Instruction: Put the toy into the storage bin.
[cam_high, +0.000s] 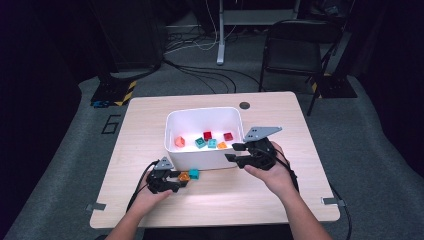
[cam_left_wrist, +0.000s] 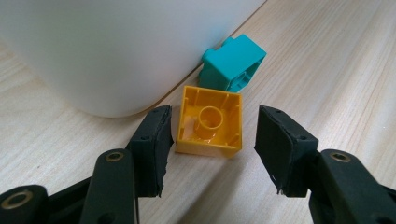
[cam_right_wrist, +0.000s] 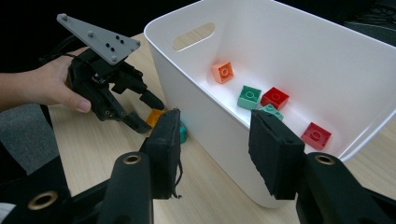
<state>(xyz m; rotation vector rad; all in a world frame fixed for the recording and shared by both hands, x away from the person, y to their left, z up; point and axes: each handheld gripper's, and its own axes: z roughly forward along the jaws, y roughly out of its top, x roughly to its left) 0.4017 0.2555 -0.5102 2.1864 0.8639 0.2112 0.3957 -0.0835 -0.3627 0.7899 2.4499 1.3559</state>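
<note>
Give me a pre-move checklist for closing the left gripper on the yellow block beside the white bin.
1. Yellow block between the left gripper's jaws: ok, it lies hollow side up between them.
2. Pads pressing on the block: not ok, there are gaps on both sides, the wider on the view's right.
3. Teal block out of the jaws' way: ok, it lies beyond the yellow one, against the white bin.
4. Bin wall clear of the jaw nearest it: cannot tell, they look very close.
5. Right gripper out of the way: ok, its jaws straddle the bin's wall near a corner.
</note>
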